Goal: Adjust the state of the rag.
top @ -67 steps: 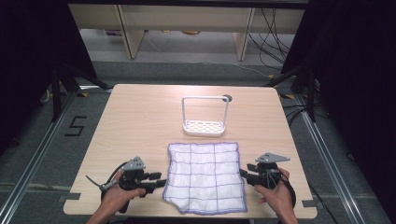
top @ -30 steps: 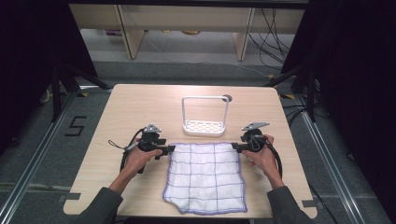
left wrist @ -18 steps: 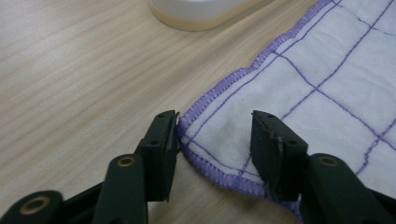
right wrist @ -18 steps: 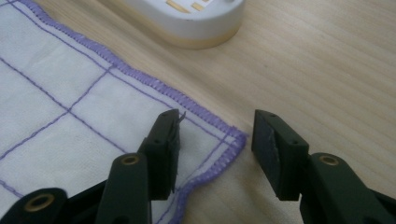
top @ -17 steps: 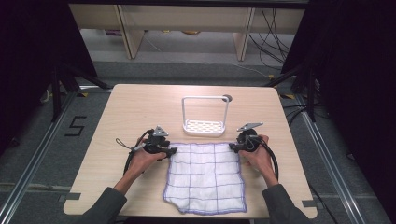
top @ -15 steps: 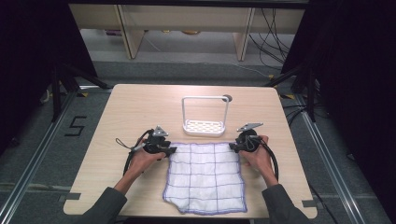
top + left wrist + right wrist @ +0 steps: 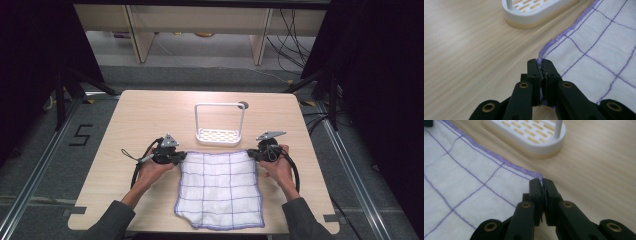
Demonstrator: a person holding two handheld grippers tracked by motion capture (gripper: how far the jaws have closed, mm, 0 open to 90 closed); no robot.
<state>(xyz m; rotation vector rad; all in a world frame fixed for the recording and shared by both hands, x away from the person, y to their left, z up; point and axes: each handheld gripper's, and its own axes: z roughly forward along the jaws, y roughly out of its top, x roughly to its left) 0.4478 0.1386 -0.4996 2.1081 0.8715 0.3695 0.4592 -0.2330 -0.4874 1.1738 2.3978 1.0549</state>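
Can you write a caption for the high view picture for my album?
Two grippers, left and right, pinch the far corners of a checked cloth near a white rack.

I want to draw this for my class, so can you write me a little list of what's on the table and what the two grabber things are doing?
Table: light wooden table
Cloth: white cloth with purple grid lines and purple hem, lying flat
Rack: small white rack with slotted base, beyond the cloth's far edge
Left gripper: left gripper jaws shut on the cloth's far left corner
Right gripper: right gripper jaws shut on the cloth's far right corner
Hands: one holds each gripper
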